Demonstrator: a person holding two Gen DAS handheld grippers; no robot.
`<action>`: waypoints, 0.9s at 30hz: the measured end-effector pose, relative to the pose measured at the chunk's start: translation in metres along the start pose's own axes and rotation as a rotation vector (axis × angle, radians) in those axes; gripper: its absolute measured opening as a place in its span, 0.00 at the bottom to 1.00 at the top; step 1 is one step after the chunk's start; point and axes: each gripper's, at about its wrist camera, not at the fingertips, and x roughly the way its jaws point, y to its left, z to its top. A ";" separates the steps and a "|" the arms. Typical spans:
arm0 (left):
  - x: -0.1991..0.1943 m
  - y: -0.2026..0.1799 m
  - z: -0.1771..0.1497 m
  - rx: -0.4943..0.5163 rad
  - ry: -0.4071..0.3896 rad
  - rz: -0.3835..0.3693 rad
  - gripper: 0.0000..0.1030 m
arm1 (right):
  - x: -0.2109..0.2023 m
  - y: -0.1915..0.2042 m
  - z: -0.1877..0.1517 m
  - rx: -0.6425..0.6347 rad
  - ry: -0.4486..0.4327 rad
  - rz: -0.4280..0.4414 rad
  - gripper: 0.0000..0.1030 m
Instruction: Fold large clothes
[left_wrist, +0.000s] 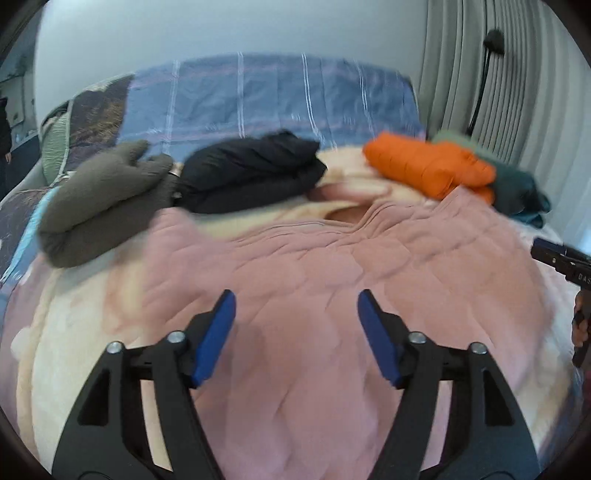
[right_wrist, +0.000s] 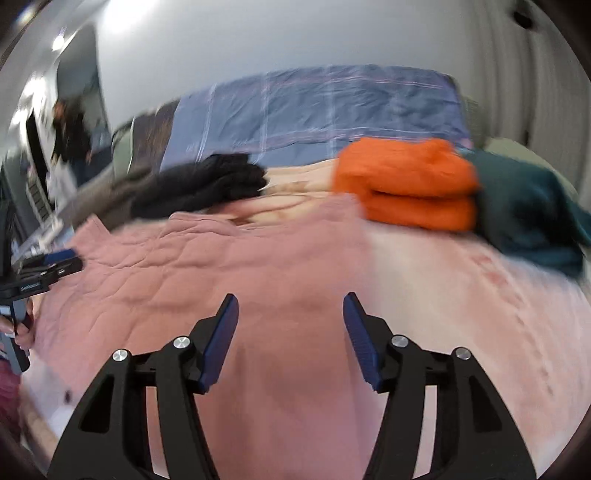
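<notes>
A large pink quilted garment (left_wrist: 332, 266) lies spread flat on the bed, and it also shows in the right wrist view (right_wrist: 221, 266). My left gripper (left_wrist: 295, 306) is open and empty, hovering just above the garment's middle. My right gripper (right_wrist: 290, 310) is open and empty above the garment's right part. The right gripper shows at the right edge of the left wrist view (left_wrist: 561, 258). The left gripper shows at the left edge of the right wrist view (right_wrist: 48, 266). Both views are blurred.
Folded clothes lie along the far side: a grey-brown one (left_wrist: 99, 206), a black one (left_wrist: 251, 173), an orange one (left_wrist: 428, 166) and a dark teal one (left_wrist: 521, 192). A blue checked cover (left_wrist: 277, 96) lies behind. Curtains (left_wrist: 498, 81) hang at the right. A person (right_wrist: 70, 136) stands far left.
</notes>
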 end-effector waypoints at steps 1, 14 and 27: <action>-0.014 0.006 -0.010 -0.005 -0.007 0.009 0.69 | -0.014 -0.018 -0.015 0.043 0.023 -0.015 0.58; -0.060 0.019 -0.102 0.043 0.139 0.021 0.53 | -0.005 -0.005 -0.068 0.016 0.154 0.060 0.38; -0.081 0.036 -0.102 -0.069 0.110 -0.041 0.34 | -0.022 0.003 -0.057 0.063 0.143 -0.116 0.37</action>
